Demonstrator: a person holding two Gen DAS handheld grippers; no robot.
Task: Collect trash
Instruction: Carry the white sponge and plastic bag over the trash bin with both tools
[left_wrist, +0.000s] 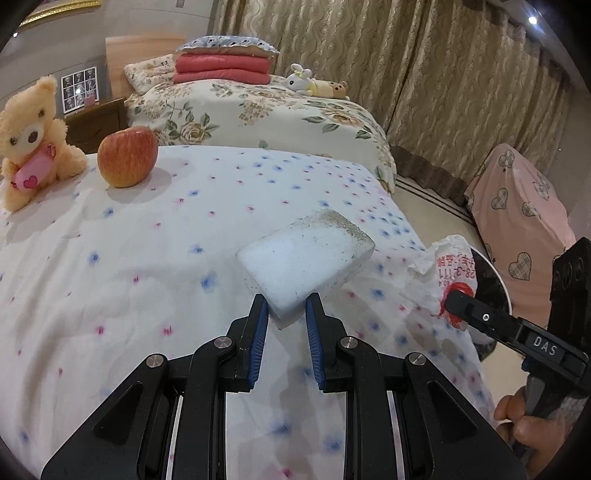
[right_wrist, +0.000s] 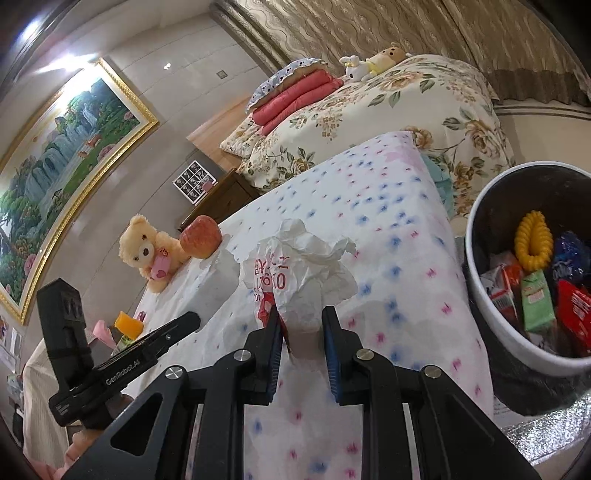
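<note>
Over the flowered bedspread (left_wrist: 129, 240), left gripper (left_wrist: 285, 314) pinches a sponge (left_wrist: 304, 264) by its near corner and right gripper (right_wrist: 301, 325) clamps crumpled paper (right_wrist: 303, 258), both lifted clear, likely bound for the bin (right_wrist: 476, 258) at right.

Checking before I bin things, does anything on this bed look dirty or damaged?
Yes: the white sponge in the left hand-held gripper has a brown, grimy far edge. The apple and teddy look fine.
</note>
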